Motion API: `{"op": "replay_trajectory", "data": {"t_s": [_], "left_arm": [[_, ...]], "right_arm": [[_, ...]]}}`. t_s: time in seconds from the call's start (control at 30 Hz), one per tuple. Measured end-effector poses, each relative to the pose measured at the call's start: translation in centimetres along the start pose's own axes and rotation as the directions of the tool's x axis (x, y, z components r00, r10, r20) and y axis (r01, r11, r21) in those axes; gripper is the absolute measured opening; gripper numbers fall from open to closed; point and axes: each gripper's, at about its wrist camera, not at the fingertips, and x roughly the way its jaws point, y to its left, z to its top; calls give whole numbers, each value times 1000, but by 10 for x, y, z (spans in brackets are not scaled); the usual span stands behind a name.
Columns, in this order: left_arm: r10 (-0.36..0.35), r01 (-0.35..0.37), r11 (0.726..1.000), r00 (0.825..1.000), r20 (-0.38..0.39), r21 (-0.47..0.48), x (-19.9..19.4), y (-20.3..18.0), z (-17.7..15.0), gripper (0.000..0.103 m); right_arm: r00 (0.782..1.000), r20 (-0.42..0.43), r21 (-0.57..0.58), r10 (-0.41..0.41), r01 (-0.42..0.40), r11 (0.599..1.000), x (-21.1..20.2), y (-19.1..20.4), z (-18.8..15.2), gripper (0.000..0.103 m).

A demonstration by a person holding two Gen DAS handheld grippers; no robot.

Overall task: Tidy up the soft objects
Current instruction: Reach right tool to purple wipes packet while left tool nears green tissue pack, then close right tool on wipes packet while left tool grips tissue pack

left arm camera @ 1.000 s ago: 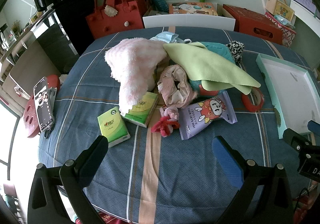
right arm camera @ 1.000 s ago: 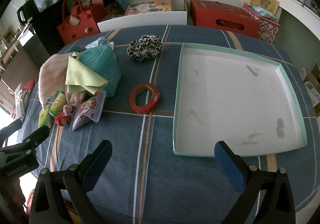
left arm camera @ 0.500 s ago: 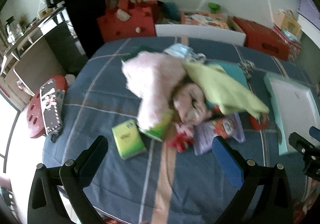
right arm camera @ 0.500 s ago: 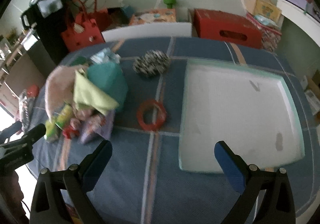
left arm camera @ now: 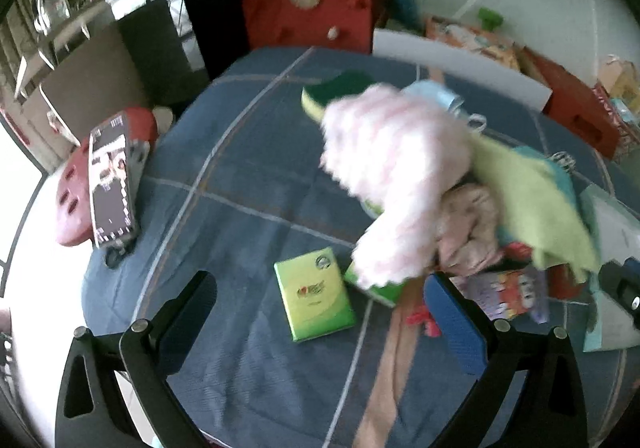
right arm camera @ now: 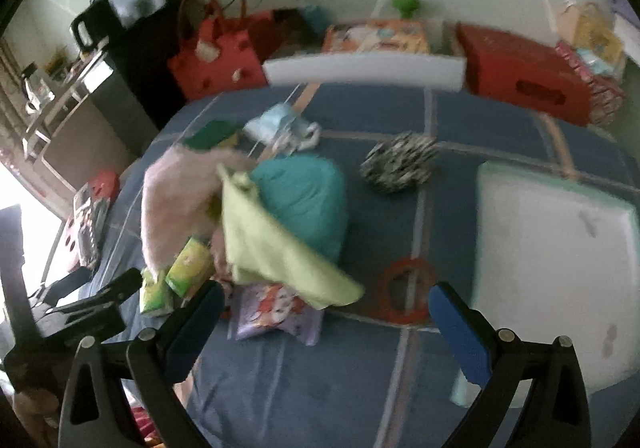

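Note:
A heap of soft things lies on the blue checked tablecloth (left arm camera: 248, 184): a fluffy pink towel (left arm camera: 396, 168), a yellow-green cloth (left arm camera: 532, 200), a crumpled beige-pink cloth (left arm camera: 468, 228) and a teal bag (right arm camera: 308, 200). A leopard-print scrunchie (right arm camera: 400, 164) lies apart. A green tissue pack (left arm camera: 314, 298) lies just ahead of my left gripper (left arm camera: 320, 308), which is open and empty. My right gripper (right arm camera: 324, 316) is open and empty, above the cloth in front of the heap. The white tray with a teal rim (right arm camera: 556, 248) is at the right.
A red tape ring (right arm camera: 408, 296) lies beside the tray. A purple snack pack (right arm camera: 276, 312) and a second tissue pack (right arm camera: 188, 264) sit by the heap. A phone (left arm camera: 110, 184) on a red stool stands off the table's left. Red bags and boxes line the far wall.
Both grippers have swung left. In the left view the heap has slid right and the green tissue pack now lies between the fingers. Nothing was grasped.

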Motion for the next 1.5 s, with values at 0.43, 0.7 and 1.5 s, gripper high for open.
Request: {"op": "replay_trajectory", "data": {"t_s": [0.43, 0.7, 1.5], "left_arm": [[-4, -1, 998, 996, -89, -59, 53, 19, -11, 101], [-21, 17, 999, 995, -94, -43, 61, 16, -14, 92], [-47, 44, 998, 992, -120, -34, 65, 28, -22, 51]], "right_arm": [[986, -164, -66, -15, 4, 998, 64, 32, -23, 103], [977, -210, -130, -44, 16, 991, 74, 45, -38, 103], [967, -224, -241, -124, 68, 968, 103, 96, -60, 103]]}}
